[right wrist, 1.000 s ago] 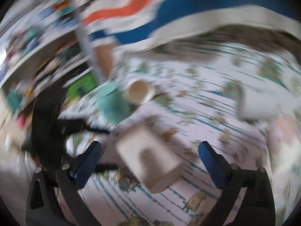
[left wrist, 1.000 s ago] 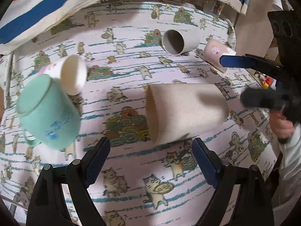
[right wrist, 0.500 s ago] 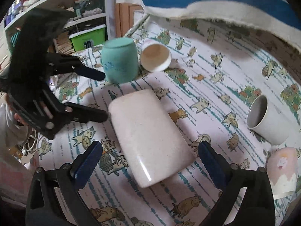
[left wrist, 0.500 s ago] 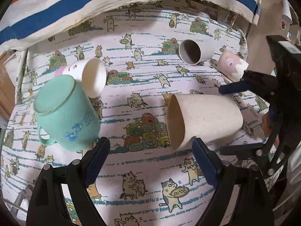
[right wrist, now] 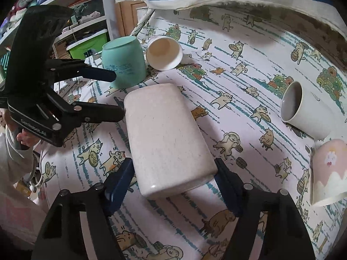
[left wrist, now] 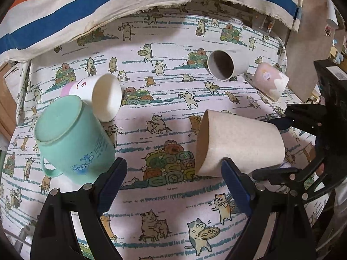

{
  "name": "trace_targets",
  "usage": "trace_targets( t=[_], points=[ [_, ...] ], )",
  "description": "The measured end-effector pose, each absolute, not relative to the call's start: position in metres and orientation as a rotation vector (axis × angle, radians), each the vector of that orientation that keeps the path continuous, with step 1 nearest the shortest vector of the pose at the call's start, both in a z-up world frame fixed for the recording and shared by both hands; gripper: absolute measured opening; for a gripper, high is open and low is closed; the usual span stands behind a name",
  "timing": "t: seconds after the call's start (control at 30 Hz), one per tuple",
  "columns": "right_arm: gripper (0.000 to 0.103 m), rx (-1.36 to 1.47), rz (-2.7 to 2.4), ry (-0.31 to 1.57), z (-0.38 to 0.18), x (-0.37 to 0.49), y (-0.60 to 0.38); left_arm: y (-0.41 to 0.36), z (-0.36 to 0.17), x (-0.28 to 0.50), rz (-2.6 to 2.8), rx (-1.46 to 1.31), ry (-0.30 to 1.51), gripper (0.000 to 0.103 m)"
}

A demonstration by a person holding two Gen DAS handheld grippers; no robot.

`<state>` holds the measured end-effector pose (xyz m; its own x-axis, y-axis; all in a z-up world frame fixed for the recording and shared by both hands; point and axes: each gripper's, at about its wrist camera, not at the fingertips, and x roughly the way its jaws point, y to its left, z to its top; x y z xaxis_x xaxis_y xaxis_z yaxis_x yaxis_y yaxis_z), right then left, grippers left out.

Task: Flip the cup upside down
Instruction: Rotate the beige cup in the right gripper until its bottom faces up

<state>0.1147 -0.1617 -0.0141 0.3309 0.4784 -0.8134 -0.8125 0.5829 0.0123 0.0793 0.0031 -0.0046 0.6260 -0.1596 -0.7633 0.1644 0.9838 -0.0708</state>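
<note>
A tall beige speckled cup (left wrist: pixel 240 145) lies on its side on the cat-print cloth (left wrist: pixel 164 205), mouth to the left. In the right wrist view the same cup (right wrist: pixel 164 136) lies base toward the camera. My right gripper (right wrist: pixel 173 179) is open with its blue pads on either side of the cup's base end; contact is unclear. It shows at the right of the left wrist view (left wrist: pixel 282 143). My left gripper (left wrist: pixel 173 179) is open and empty, just in front of the cup's mouth; it also appears in the right wrist view (right wrist: pixel 117 93).
A mint mug (left wrist: pixel 71 140) stands upside down at the left, with a white paper cup (left wrist: pixel 102 97) lying beside it. A grey-white cup (left wrist: pixel 225 65) and a pink cup (left wrist: pixel 271 82) lie at the back right. A striped cloth (left wrist: pixel 108 6) hangs behind.
My right gripper has moved in and narrowed around the beige cup's base end. The left gripper has drawn back and up a little; the cups have stayed in place.
</note>
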Motion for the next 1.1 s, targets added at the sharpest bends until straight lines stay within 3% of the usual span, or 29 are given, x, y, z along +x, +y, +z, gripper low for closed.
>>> trace_targets(
  t=[0.87, 1.1],
  points=[
    [0.071, -0.467, 0.729, 0.715, 0.011, 0.077, -0.174, -0.013, 0.002, 0.088, -0.167, 0.061, 0.808, 0.087],
    [0.071, -0.357, 0.573, 0.745, 0.016, 0.082, -0.176, -0.016, 0.002, 0.093, -0.153, 0.038, 0.788, 0.087]
  ],
)
